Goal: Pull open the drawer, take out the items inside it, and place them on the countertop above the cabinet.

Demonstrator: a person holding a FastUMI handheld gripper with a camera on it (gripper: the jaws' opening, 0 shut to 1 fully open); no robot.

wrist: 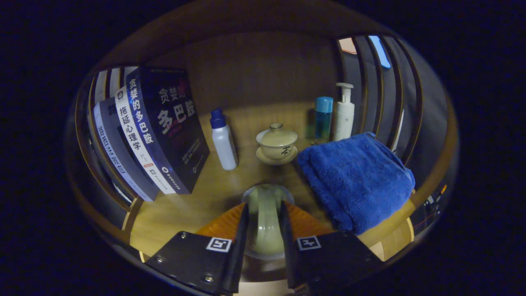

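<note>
The gripper [265, 222], at lower centre of the frame, is clamped on a pale cup [265, 222]; both fingers press its sides. The cup sits over the countertop [197, 197], left of a folded blue towel [357, 181].

Three books [152, 131] stand leaning together, spines outward, at the left; just right of them a white bottle with a dark blue cap [223, 139] stands tilted. A lidded pale tea bowl on its saucer [277, 144] sits mid-surface; behind it to the right, a teal-capped bottle [323, 116] touches or nearly touches a white pump bottle [343, 111]. A folded blue towel [357, 179] lies at the right, near the tea bowl.
</note>
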